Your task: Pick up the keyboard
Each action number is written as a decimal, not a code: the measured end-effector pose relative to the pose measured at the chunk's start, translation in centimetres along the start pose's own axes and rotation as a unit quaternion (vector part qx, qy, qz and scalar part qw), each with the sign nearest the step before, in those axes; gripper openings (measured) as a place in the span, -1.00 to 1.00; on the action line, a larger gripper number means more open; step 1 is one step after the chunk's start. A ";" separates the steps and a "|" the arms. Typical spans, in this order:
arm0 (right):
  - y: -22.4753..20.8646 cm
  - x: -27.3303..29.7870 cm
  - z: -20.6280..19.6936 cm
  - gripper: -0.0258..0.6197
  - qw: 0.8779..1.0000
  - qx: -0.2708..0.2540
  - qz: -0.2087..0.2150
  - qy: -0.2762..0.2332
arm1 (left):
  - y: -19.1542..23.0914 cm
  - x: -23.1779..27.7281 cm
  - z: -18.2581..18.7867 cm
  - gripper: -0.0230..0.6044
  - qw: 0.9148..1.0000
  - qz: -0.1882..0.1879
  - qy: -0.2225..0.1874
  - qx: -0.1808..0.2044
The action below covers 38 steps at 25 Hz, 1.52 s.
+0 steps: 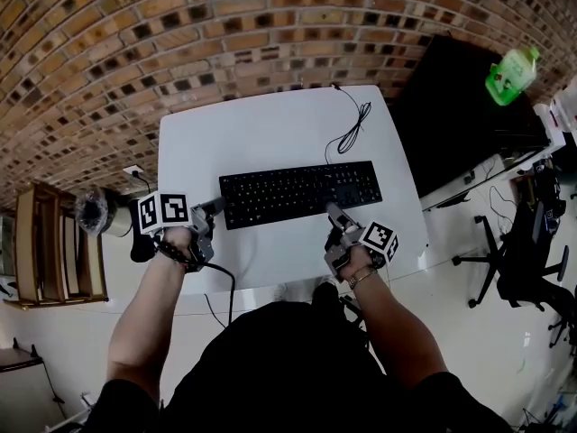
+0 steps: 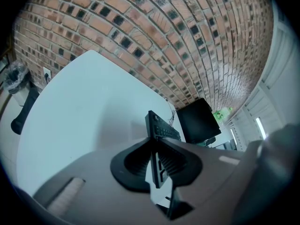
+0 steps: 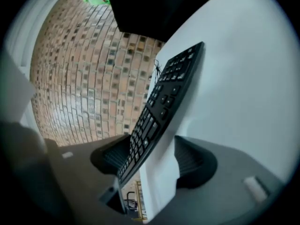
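A black keyboard (image 1: 302,193) lies across the middle of the white table (image 1: 270,124), its cable (image 1: 352,129) trailing toward the wall. My left gripper (image 1: 216,210) is at the keyboard's left end; in the left gripper view (image 2: 154,146) its pads press on the thin end of the keyboard (image 2: 161,125). My right gripper (image 1: 334,213) sits at the keyboard's front edge, right of centre. In the right gripper view (image 3: 154,156) its jaws stand wide, straddling the keyboard (image 3: 164,102) and the table's edge (image 3: 159,182), with a gap at the right pad.
A brick wall (image 1: 225,25) rises behind the table. A black desk (image 1: 460,106) with a green bottle (image 1: 512,75) stands to the right. A wooden shelf (image 1: 54,242) and a bin (image 1: 95,210) are to the left, an office chair (image 1: 518,260) at the lower right.
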State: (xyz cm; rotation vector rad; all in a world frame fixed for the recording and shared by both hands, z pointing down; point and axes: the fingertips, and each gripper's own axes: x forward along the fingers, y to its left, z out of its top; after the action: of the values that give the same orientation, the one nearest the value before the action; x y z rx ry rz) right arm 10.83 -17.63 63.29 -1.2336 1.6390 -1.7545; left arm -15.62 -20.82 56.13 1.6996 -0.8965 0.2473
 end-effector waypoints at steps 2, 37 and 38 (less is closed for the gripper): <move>-0.1 0.6 0.6 -0.02 1.000 0.013 0.015 -0.010 | -0.2 -0.1 0.0 -0.76 1.000 0.001 -0.001 0.001; 3.4 4.1 3.2 -0.72 0.976 0.139 0.156 -0.069 | -1.1 0.4 -0.1 -0.72 0.999 -0.019 -0.013 -0.025; 3.6 4.0 3.3 -0.73 0.975 0.138 0.157 -0.072 | -1.1 0.4 0.0 -0.71 0.999 -0.021 -0.016 -0.026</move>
State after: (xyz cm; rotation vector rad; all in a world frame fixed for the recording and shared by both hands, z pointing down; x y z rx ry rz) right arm 10.63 -23.48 60.75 -0.8948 1.3659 -1.5906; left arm -14.58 -20.88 55.57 1.6763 -0.8823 0.1675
